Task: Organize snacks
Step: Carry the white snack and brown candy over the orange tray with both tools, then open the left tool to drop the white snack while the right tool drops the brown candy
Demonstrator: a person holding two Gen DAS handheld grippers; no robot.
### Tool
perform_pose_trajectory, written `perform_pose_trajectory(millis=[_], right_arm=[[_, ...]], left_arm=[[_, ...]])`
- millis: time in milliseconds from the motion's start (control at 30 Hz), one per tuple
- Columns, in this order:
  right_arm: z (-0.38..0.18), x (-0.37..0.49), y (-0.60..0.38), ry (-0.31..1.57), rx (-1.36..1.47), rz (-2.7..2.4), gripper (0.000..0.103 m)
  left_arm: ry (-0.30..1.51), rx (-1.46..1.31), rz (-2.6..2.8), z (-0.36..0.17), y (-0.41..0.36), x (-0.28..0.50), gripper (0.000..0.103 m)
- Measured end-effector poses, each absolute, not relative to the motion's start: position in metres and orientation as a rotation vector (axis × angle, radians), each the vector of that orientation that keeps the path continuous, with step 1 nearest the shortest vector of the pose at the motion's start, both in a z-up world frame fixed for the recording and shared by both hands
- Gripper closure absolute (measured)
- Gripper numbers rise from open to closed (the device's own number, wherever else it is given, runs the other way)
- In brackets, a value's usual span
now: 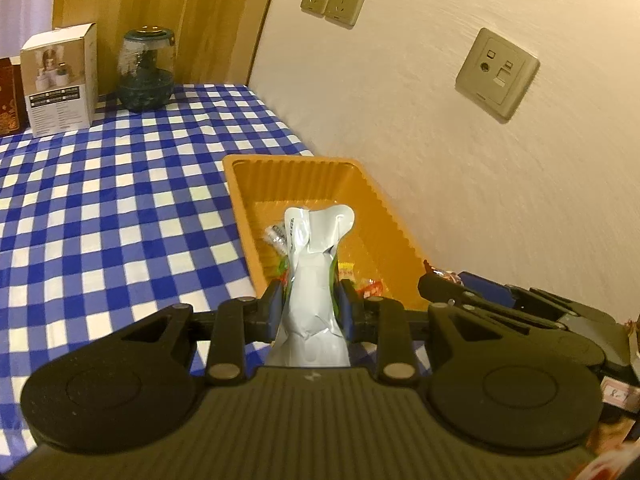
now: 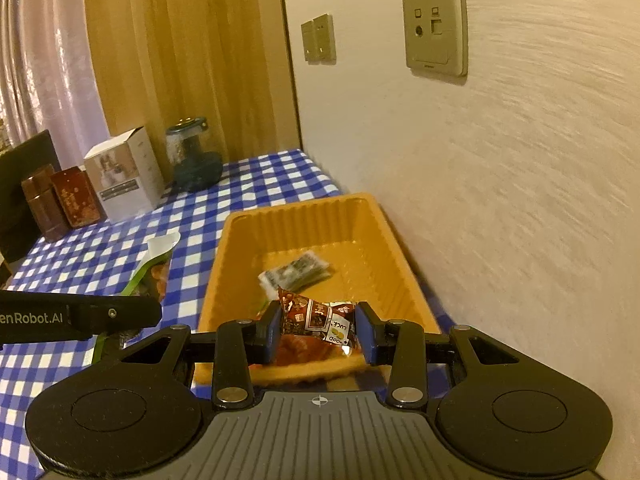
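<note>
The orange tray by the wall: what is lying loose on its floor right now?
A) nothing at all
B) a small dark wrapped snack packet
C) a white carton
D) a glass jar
B: in the right wrist view a small dark wrapped packet lies on the floor of the orange tray, while the glass jar and the white carton stand farther back on the checked cloth.

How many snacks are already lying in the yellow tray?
1 that shows clearly: a dark packet on the tray floor, mid-tray. The red snack in the right gripper hides the near end, where more may lie.
</note>
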State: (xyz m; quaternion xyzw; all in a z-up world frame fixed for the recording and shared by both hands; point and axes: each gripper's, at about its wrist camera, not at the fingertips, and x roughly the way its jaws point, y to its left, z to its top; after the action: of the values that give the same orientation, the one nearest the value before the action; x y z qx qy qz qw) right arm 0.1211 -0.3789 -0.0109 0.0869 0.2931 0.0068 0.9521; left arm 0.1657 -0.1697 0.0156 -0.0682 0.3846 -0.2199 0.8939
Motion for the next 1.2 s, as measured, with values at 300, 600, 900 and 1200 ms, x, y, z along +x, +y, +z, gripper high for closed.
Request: perform_pose_trajectory(millis=[300, 600, 900, 1200], right_arm=[[-0.019, 0.152, -0.397, 0.593, 0.179, 0.009, 0.064], [-0.027, 0.176, -0.403, 0.602, 0.176, 0.012, 0.064], [-0.037, 0.198, -0.410, 0.613, 0.184, 0.005, 0.064], [-0.046, 0.216, -0.412, 0.625, 0.193, -0.007, 0.064]], left_arm=[[0.814, -0.153, -0.460, 0.006, -0.190, 0.195, 0.077], [0.821, -0.153, -0.460, -0.002, -0.201, 0.220, 0.077], [0.826, -0.156, -0.466, -0.016, -0.208, 0.241, 0.077], [0.841, -0.159, -0.470, -0.033, -0.212, 0.253, 0.077]])
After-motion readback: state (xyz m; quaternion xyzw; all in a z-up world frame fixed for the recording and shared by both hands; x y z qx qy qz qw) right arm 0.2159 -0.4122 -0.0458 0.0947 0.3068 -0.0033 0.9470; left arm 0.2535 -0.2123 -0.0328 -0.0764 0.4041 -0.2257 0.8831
